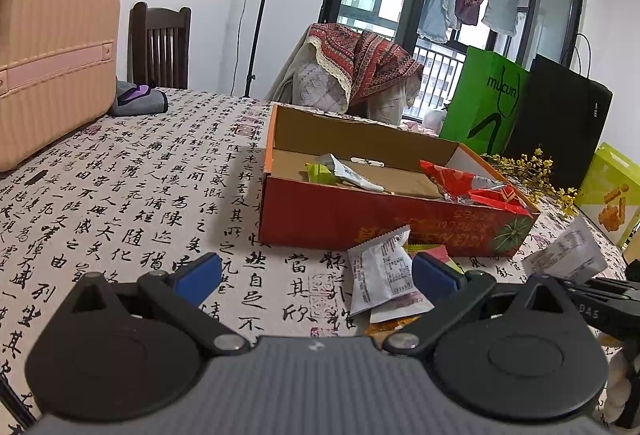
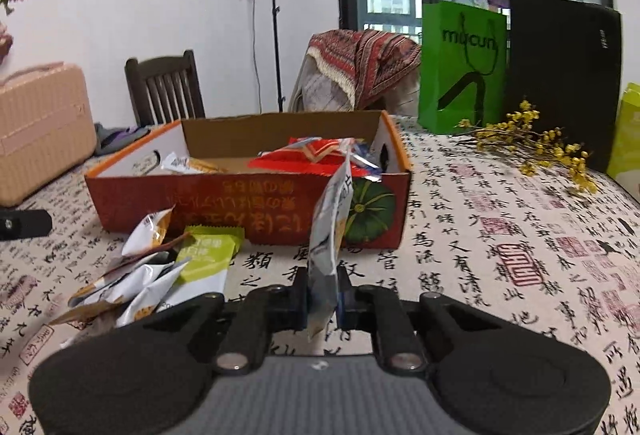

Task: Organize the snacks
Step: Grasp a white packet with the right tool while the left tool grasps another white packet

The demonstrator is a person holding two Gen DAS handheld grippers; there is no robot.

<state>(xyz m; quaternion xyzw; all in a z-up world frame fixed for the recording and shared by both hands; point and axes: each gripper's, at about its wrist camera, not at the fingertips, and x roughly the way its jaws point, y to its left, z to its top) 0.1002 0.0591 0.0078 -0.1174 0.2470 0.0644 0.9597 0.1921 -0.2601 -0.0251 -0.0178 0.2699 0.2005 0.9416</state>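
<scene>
Right gripper [image 2: 323, 301] gripping white packet [image 2: 330, 235] near red box [image 2: 248, 207]; left gripper [image 1: 316, 275] hovering wide open, near loose packets [image 1: 384, 275].

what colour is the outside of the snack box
Red with orange lettering and a green pumpkin picture on the cardboard box; clearest in the right wrist view.
</scene>
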